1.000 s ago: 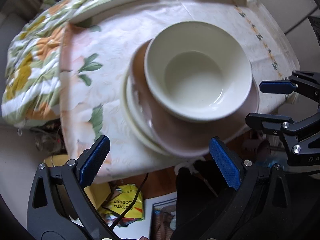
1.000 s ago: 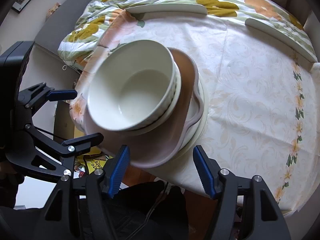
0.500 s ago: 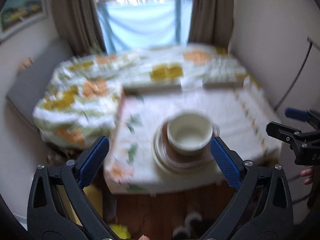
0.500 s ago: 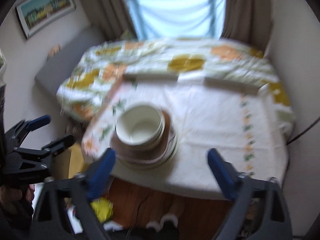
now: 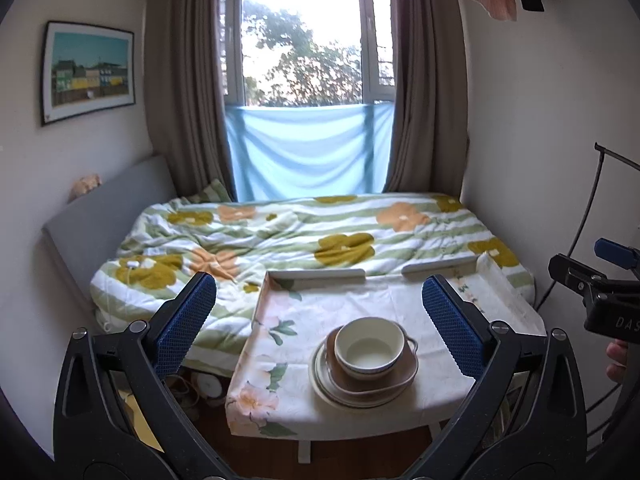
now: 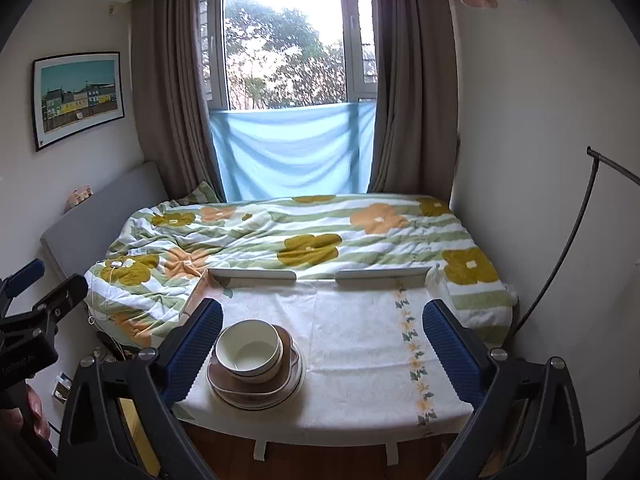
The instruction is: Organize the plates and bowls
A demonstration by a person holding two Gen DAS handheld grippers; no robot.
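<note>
A cream bowl (image 5: 369, 345) sits on a brown handled dish (image 5: 374, 376), which rests on pale plates (image 5: 320, 376), all stacked near the front of a small table (image 5: 280, 320) with a floral cloth. The same stack shows in the right wrist view: bowl (image 6: 249, 350), brown dish (image 6: 248, 390). My left gripper (image 5: 318, 320) is open and empty, held back from the table. My right gripper (image 6: 322, 344) is open and empty, also well back. The right gripper (image 5: 600, 280) shows at the right edge of the left view; the left gripper (image 6: 28, 316) shows at the left edge of the right view.
A bed with a flowered quilt (image 5: 304, 236) lies right behind the table. Two white rails (image 6: 316, 276) line the table's far edge. Walls stand close on both sides, a window (image 5: 304, 40) with curtains is behind. A thin black pole (image 6: 568, 240) curves at the right.
Both grippers have pulled far back and up from the stack. One second ago the stack filled both views; now it is small on the table, and the whole room shows.
</note>
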